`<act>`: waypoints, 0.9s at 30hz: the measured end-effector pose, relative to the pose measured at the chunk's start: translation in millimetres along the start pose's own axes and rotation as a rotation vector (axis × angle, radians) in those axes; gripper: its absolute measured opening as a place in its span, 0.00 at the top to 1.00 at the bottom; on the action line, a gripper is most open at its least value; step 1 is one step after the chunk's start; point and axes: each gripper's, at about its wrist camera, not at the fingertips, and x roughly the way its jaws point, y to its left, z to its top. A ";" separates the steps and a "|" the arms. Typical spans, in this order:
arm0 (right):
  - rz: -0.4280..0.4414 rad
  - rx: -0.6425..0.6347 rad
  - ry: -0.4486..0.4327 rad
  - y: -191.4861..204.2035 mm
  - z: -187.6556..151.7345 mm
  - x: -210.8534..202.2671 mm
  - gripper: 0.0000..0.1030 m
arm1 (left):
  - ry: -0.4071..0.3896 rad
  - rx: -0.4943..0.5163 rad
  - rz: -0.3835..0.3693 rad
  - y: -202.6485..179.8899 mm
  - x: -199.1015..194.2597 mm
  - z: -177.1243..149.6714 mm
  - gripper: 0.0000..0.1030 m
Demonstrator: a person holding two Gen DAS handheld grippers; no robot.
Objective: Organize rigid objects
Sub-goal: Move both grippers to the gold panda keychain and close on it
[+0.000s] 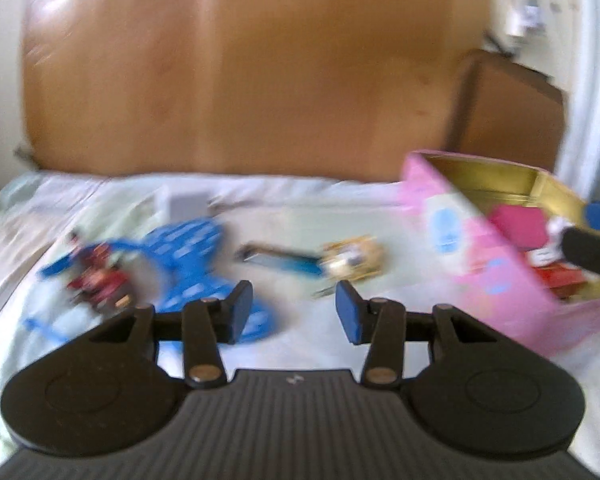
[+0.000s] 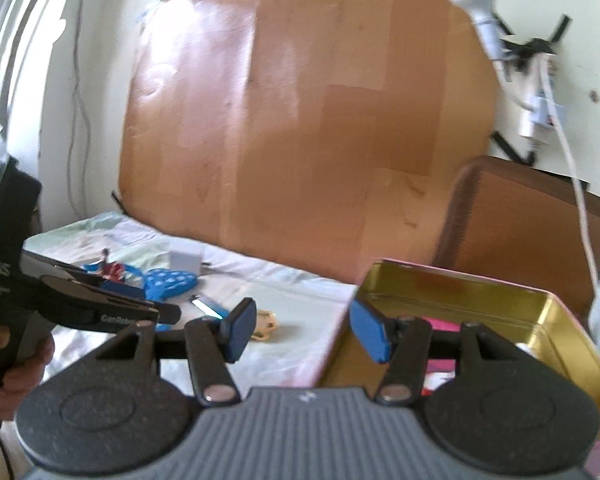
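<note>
A pink tin box (image 1: 480,256) with a gold inside stands on the bed at the right and holds a pink item (image 1: 520,224) and red items. It also shows in the right wrist view (image 2: 460,292). My left gripper (image 1: 294,310) is open and empty, above the sheet. Ahead of it lie a blue perforated plastic piece (image 1: 188,252), a small red figure (image 1: 96,280), a blue stick-like item (image 1: 280,262) and a yellow toy (image 1: 352,262). My right gripper (image 2: 304,330) is open and empty, over the tin's left wall.
A large cardboard sheet (image 1: 252,72) leans against the wall behind the bed. A small grey box (image 1: 188,206) lies near it. A brown chair back (image 2: 528,220) stands at the right. The left gripper body (image 2: 60,300) shows in the right wrist view.
</note>
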 end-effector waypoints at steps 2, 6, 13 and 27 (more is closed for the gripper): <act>0.024 -0.007 0.016 11.2 0.8 9.3 0.48 | 0.014 -0.036 0.035 18.3 7.6 -7.5 0.53; 0.073 -0.003 0.067 32.6 2.5 41.6 0.47 | -0.012 -0.052 0.062 35.5 12.5 -19.7 0.53; 0.047 -0.029 0.177 58.0 3.0 119.5 0.41 | -0.038 -0.043 0.022 37.2 10.8 -18.9 0.52; 0.077 0.206 0.349 30.2 -15.5 192.4 0.42 | -0.029 -0.098 -0.020 45.8 10.3 -18.2 0.53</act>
